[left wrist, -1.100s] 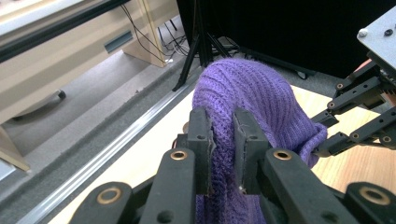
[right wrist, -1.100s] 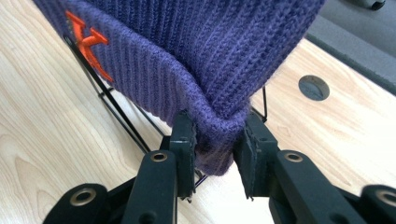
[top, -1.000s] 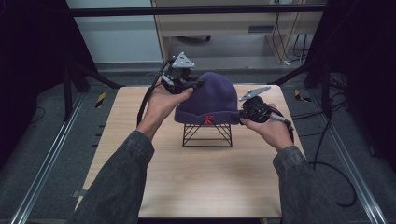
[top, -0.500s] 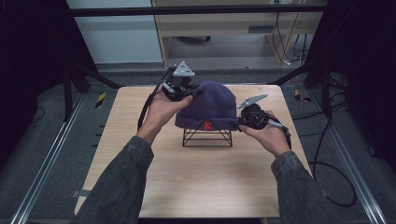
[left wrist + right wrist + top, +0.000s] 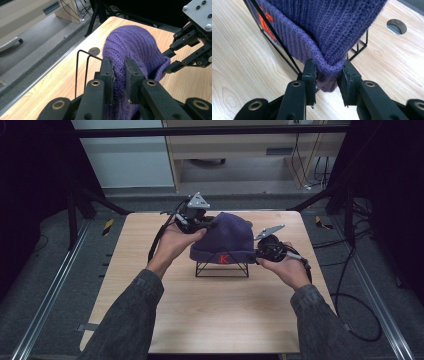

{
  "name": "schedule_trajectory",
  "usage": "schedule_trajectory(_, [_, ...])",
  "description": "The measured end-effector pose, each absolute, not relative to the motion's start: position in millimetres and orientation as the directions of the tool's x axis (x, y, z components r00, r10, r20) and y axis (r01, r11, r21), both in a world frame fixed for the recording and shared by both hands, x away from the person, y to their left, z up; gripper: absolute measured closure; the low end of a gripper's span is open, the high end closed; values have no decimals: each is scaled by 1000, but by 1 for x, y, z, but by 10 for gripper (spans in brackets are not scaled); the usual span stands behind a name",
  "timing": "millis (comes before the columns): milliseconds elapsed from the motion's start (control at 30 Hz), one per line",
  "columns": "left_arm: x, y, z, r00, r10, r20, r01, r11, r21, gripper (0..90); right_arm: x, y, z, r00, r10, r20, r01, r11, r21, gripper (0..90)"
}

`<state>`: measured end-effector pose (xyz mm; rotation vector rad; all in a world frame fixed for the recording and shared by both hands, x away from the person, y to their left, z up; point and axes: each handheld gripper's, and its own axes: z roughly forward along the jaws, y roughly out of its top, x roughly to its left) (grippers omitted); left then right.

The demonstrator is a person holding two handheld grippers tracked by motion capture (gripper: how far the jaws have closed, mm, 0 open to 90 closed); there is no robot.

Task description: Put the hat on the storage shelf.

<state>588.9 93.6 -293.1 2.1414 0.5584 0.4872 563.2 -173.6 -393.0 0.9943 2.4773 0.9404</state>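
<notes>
Both hands have come down since the earlier frames, bringing the purple knit hat point(image 5: 223, 239) lower over the black wire stand point(image 5: 222, 269), so less of the stand's frame shows beneath the cuff.

Largest in view, the light wooden table point(image 5: 215, 320) lies under both grippers, with the person's grey sleeves coming in from the near edge. On it, between the two grippers, the hat sits draped over the stand, its folded cuff with an orange letter facing the person.

At the hat's far left side the left gripper point(image 5: 197, 222) is clamped on the knit: in the left gripper view its two black jaws point(image 5: 119, 75) pinch a fold of purple fabric between the pads, with the stand's thin wire loops just to the left of the jaws and the other gripper gripping the hat's opposite edge farther off.

At the hat's near right side, the right gripper point(image 5: 265, 251) also has hold of it: in the right gripper view its jaws point(image 5: 329, 82) squeeze the thick rolled cuff, which bulges between the pads. The stand's black wires run just behind the jaws, and a round hole point(image 5: 396, 26) in the tabletop lies beyond, to the upper right.
</notes>
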Motion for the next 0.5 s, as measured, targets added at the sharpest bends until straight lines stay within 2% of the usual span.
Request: schedule_trajectory(500, [589,92,-297,828,541,146,223,-557,800,785,564,-174,-401,-712,701,-25,510,542,668,684])
